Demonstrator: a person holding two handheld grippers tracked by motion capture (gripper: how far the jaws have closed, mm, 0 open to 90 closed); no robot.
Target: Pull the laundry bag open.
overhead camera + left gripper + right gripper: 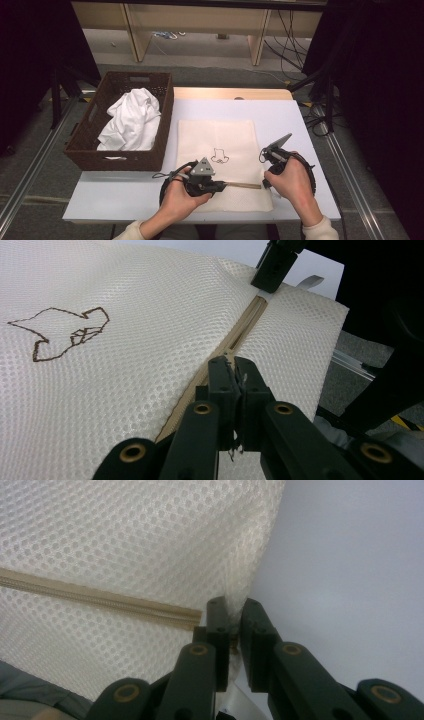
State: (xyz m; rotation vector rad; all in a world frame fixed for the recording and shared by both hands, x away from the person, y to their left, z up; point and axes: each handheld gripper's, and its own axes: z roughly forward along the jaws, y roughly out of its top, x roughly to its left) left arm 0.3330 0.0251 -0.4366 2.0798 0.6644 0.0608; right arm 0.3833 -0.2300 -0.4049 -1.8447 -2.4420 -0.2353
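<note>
A cream mesh bag (215, 137) with a small dark outline drawing (220, 156) lies flat on the white table (300, 130). A tan zipper (245, 186) runs along its near edge. My left gripper (226, 185) is shut on the zipper's pull at the left end of that strip. In the left gripper view its jaws (234, 371) meet right on the zipper (247, 325), and the pull itself is hidden between them. My right gripper (263, 183) is shut on the bag's right edge beside the zipper end; the mesh edge (250, 580) is pinched between its jaws (233, 607).
A dark wicker basket (90, 150) stands at the table's left with crumpled white cloth (132, 120) in it. Bare table lies to the right of the bag. Wooden table legs and cables are on the floor beyond.
</note>
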